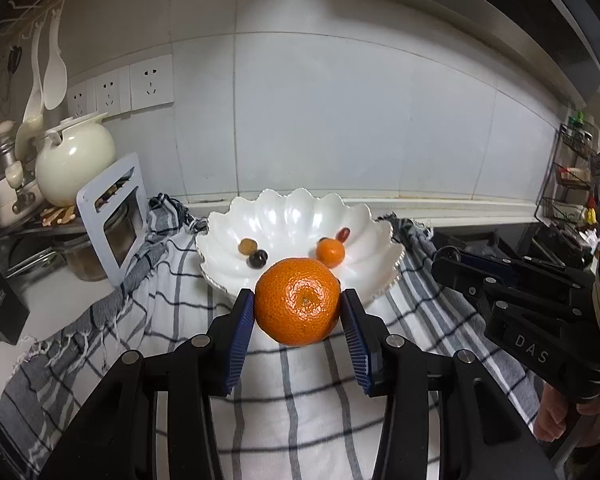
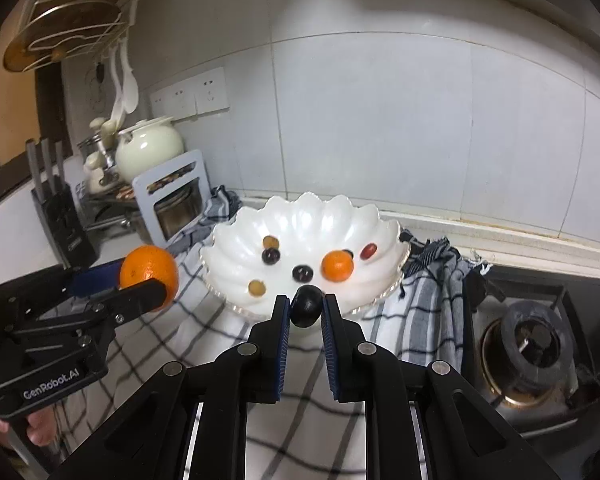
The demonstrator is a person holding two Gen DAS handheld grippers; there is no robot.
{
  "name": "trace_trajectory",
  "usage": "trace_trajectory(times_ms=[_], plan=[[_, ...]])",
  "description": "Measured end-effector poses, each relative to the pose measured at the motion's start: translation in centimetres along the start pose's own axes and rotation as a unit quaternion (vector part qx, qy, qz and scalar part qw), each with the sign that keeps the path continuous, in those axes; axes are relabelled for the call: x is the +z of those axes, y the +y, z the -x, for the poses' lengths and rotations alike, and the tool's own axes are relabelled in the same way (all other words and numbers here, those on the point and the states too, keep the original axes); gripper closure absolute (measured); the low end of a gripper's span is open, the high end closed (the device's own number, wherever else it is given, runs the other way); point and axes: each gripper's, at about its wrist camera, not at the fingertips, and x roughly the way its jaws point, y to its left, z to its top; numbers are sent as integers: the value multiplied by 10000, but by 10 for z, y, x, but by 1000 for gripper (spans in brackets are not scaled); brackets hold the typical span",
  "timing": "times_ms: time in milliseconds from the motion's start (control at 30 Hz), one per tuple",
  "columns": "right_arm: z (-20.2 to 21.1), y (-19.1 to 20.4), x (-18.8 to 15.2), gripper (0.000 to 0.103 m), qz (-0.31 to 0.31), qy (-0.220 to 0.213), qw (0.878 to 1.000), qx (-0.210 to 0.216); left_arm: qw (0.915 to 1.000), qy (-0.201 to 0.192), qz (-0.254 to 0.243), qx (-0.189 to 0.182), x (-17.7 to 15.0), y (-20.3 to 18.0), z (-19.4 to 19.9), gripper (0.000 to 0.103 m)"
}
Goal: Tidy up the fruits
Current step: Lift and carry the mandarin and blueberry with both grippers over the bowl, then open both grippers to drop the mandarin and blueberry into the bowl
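Left gripper [image 1: 299,307] is clamped on a large mandarin [image 1: 298,301], blue pads pressing its left and right flanks. Fruit sits at the fingertips, held above the checked cloth [image 1: 284,420]. It is slightly flattened, wider than tall; its dimpled stem scar faces back toward the left wrist camera, so the short stem axis runs roughly along the fingers. In the right wrist view the same mandarin [image 2: 149,271] shows well to the left of the right tool, with the near finger across its lower part.

Right gripper [image 2: 306,307] is closed narrow on a dark grape [image 2: 307,305], pads touching both sides. Grape is oval; long axis stands roughly upright, slightly tilted, between the pads.

Just ahead of both tools: white scalloped bowl [image 2: 384,236] on the cloth. Inside it, a small mandarin [image 2: 337,265], right of centre; a red grape [image 2: 368,251] just beyond it, long axis slanted; two dark grapes [image 2: 302,273] and two amber ones [image 2: 256,287] left of centre.

Gas burner [image 2: 534,346] lies to the right of the right tool.
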Motion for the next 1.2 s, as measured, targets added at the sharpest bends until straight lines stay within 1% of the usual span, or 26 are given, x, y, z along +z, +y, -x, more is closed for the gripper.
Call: trace_trajectory(times_ms=[133,300,500,667,800,1033,1200], plan=[[-14,-6,16,84,-73,-5,10000,-8,10000,-47,47,50,14,5,-12,59],[-32,-10,33,84,-15,36,9999,-127,9999,-60,89,75,31,10,-27,59],[-60,-17,56,84,-24,149,9998,-99,9999,38,155,17,53,13,-52,60],[-83,-24,70,84,-47,326,9994,-73,9994,234,234,-83,70,15,-78,60],[-103,-29,77,84,-67,497,9987,-123,9987,419,258,-97,80,17,-100,60],[-134,-40,83,84,-45,799,9965,-226,9968,776,204,25,91,19,-140,59],[-150,-42,85,84,24,972,9949,-282,9949,993,138,145,93,19,-163,59]])
